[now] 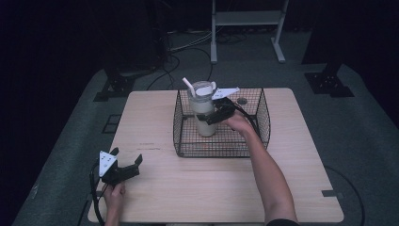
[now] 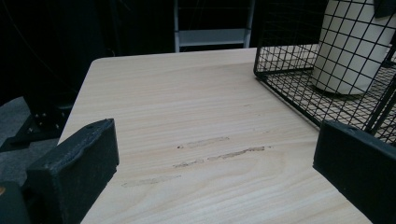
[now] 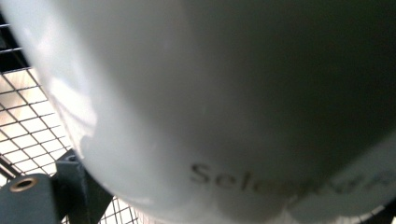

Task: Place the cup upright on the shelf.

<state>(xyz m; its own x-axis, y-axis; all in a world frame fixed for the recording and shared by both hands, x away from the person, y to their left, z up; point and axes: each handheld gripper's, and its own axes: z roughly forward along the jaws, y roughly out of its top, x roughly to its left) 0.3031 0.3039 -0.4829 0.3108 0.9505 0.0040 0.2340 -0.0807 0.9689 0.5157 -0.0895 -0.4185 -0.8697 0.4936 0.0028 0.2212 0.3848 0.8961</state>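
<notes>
One wire basket (image 1: pixel 263 113) on surface (image 1: pixel 197 188). One cream tumbler (image 1: pixel 204 115) inside basket, one clear lid, one white straw (image 1: pixel 188 86). Two claws: left claw (image 1: pixel 126 162), right claw (image 1: pixel 217 114). Two hands.

Pale wooden surface (image 1: pixel 188 183) with faint scuff marks (image 2: pixel 219 151) near its left edge — beyond the far edge, a white metal frame (image 1: pixel 247 19) and cables (image 1: pixel 181 56) on the grey floor (image 1: pixel 371 136).
</notes>
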